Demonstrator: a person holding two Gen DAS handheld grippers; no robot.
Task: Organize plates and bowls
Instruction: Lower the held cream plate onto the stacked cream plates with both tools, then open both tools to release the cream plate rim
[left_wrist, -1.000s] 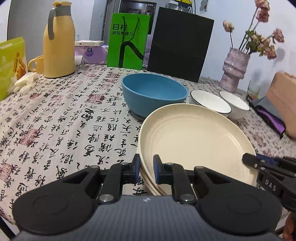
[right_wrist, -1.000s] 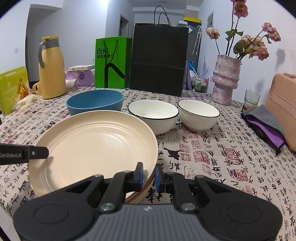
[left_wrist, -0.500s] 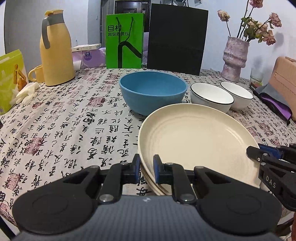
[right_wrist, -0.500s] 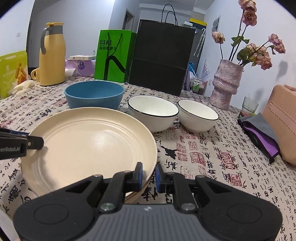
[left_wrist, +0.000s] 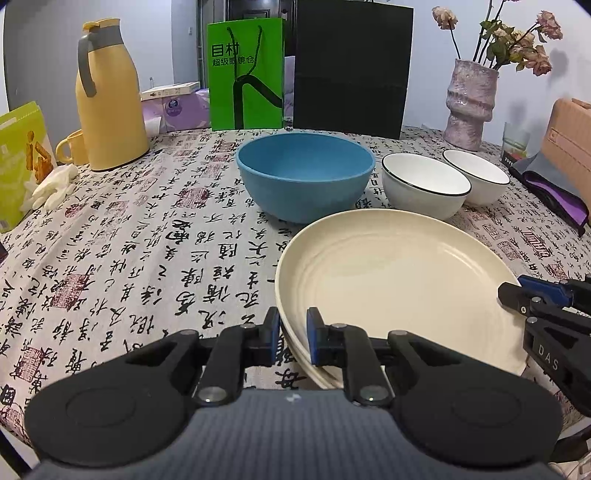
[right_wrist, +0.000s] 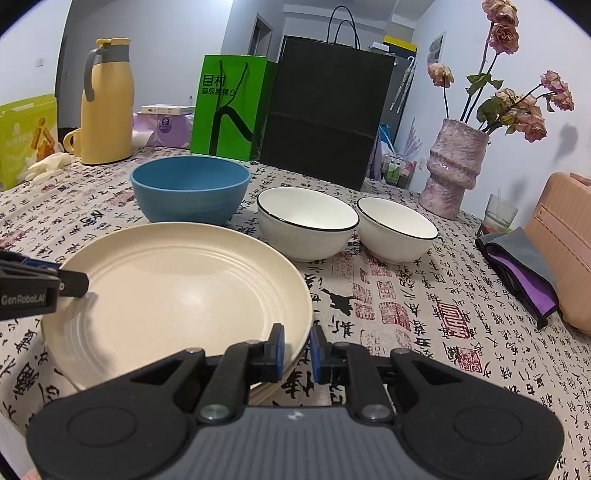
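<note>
Both grippers, left (left_wrist: 291, 334) and right (right_wrist: 296, 349), clamp narrowly on opposite rims of the cream plate stack (left_wrist: 399, 280) (before the blue bowl (left_wrist: 304, 181)); next, likely a level, matched carry.

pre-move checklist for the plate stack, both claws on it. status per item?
1. Left claw on the rim of the cream plates: ok, its pads pinch the near left edge.
2. Right claw on the rim: ok, clamped at the near right edge.
3. Both claws hold the same plates of the stack: cannot tell; the layered edges are partly hidden behind the fingers.
4. Stack level: ok, no obvious tilt in either view.
5. Clearance ahead: not ok for a straight push; the blue bowl and two white bowls stand just beyond the far rim.
6. Tablecloth flat near the stack: ok.
</note>
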